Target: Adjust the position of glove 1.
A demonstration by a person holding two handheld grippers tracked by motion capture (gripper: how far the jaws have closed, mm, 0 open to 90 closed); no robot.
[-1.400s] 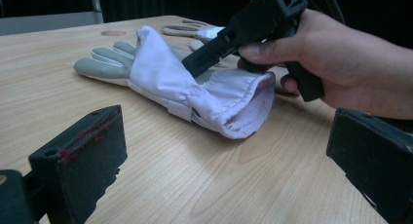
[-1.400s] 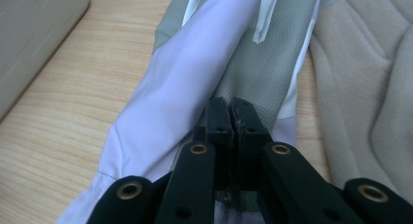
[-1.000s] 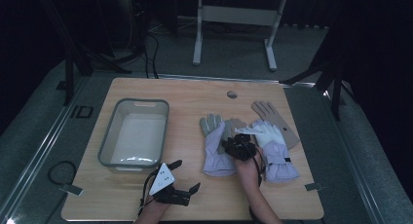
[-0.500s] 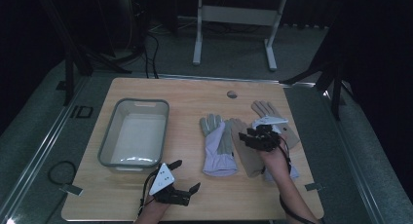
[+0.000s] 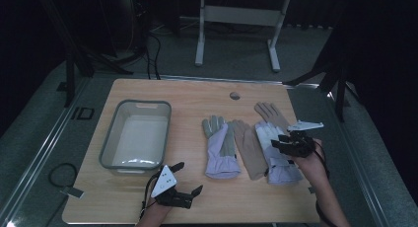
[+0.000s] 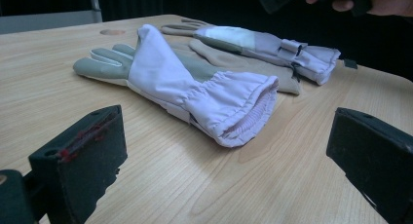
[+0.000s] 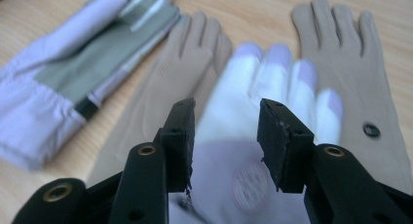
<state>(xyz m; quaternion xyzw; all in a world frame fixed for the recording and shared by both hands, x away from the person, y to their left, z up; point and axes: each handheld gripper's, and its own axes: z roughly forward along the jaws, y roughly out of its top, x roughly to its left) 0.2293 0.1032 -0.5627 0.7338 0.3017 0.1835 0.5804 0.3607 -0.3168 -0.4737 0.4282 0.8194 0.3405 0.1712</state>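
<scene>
Lavender glove lies under my right tool, jaws apart and gripping nothing; every glove remains outside the tub, left tool unclenched.

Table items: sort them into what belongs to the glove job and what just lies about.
In the job:
pale lilac glove under the right tongs
second lilac-and-grey glove
two tan fabric gloves
right tongs

Lying about:
clear plastic tub
small round grey disc
</scene>
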